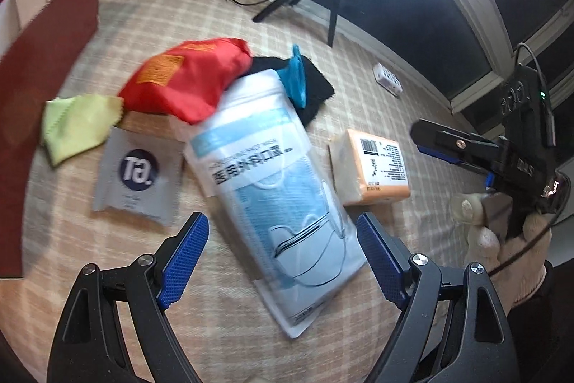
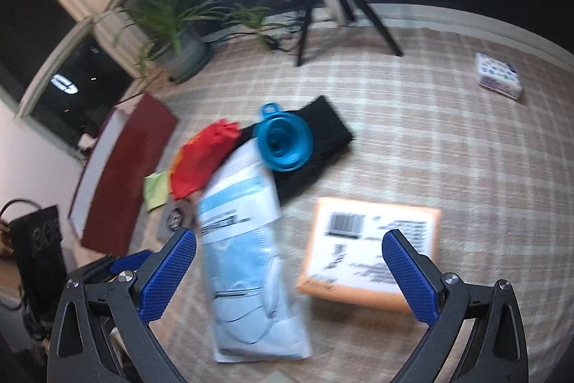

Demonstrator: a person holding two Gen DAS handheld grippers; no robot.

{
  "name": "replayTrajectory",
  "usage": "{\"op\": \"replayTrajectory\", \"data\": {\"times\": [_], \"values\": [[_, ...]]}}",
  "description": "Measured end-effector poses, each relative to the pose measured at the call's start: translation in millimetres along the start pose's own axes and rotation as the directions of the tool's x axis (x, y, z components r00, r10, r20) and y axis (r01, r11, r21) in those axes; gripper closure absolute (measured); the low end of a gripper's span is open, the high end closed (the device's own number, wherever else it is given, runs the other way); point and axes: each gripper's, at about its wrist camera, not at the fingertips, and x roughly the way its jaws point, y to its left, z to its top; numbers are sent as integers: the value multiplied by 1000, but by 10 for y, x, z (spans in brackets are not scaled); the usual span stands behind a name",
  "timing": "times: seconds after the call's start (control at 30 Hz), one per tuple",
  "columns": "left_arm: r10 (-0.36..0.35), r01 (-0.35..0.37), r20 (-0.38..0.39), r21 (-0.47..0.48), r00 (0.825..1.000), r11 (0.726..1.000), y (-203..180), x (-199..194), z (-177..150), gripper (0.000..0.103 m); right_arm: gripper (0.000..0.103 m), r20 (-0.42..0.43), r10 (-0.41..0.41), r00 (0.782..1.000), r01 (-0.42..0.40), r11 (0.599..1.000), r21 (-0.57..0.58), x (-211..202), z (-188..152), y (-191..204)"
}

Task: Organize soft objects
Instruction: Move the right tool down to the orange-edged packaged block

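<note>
Left hand-held gripper (image 1: 283,261) wide open, empty, straddling mask pack (image 1: 276,189) for pickup | right hand-held gripper (image 2: 288,271) likewise spread, empty (tissue pack (image 2: 373,250) below) | red box (image 1: 46,88) near, probably the bin

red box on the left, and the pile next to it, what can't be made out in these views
- Red box: its inside is hidden in both wrist views; only the outer wall and white rim show, and the left wrist frame cuts it off.
- Black cloth: partly hidden under the blue funnel and mask pack.
- Grey sachet: small print blurred in the left wrist view; mostly hidden behind the right gripper's fingers in the right one.
- Orange pack: label text smeared.
</note>
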Motion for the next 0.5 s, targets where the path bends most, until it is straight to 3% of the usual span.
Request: {"op": "replayTrajectory", "data": {"times": [0.33,0.5], "values": [[-42,46,-45,85,998,995,-461,407,187,18,1,-37,-54,998,58,990,127,9,20,-630],[-60,69,-73,121,995,990,-638,617,294,20,13,-71,-72,995,83,985,154,60,4,-858]]}}
